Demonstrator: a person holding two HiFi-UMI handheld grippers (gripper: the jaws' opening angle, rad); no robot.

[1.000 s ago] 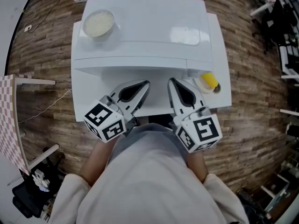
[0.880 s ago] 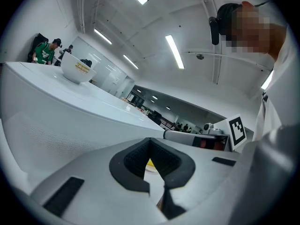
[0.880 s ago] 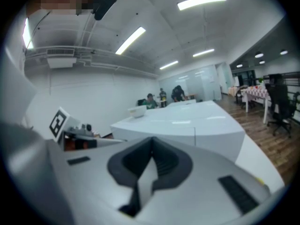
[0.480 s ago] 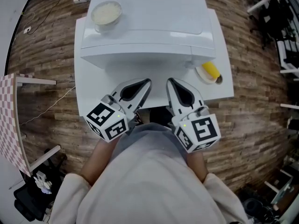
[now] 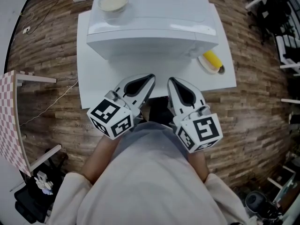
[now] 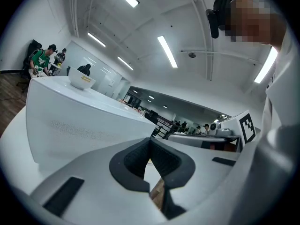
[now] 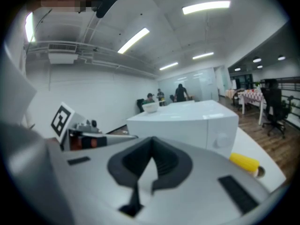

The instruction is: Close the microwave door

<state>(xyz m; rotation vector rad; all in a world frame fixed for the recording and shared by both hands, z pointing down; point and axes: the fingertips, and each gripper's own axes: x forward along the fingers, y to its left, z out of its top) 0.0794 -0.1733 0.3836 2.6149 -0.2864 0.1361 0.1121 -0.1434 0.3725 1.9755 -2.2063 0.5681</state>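
View from above of a white microwave (image 5: 154,27) standing at the far side of a white worktop (image 5: 93,88), on a wood-plank floor (image 5: 47,55). The microwave door (image 5: 145,48) sits flush with the front of the oven, which faces the person. A pale bowl (image 5: 112,1) rests on top of the microwave near its left rear corner. A yellow object (image 5: 211,59), lying in a small dish, sits on the worktop just beside the microwave's front right corner.

The left hand-held gripper (image 5: 151,77) and the right hand-held gripper (image 5: 170,80) are held side by side at the near edge of the worktop, close against the person's body, both pointing toward the microwave. Bare worktop lies between their tips and the door; neither touches it. In each gripper view the dark pads meet at their tips with nothing held between them, and the microwave stands beyond them. From the right hand-held gripper a round knob (image 7: 220,137) shows on the right of the microwave's front
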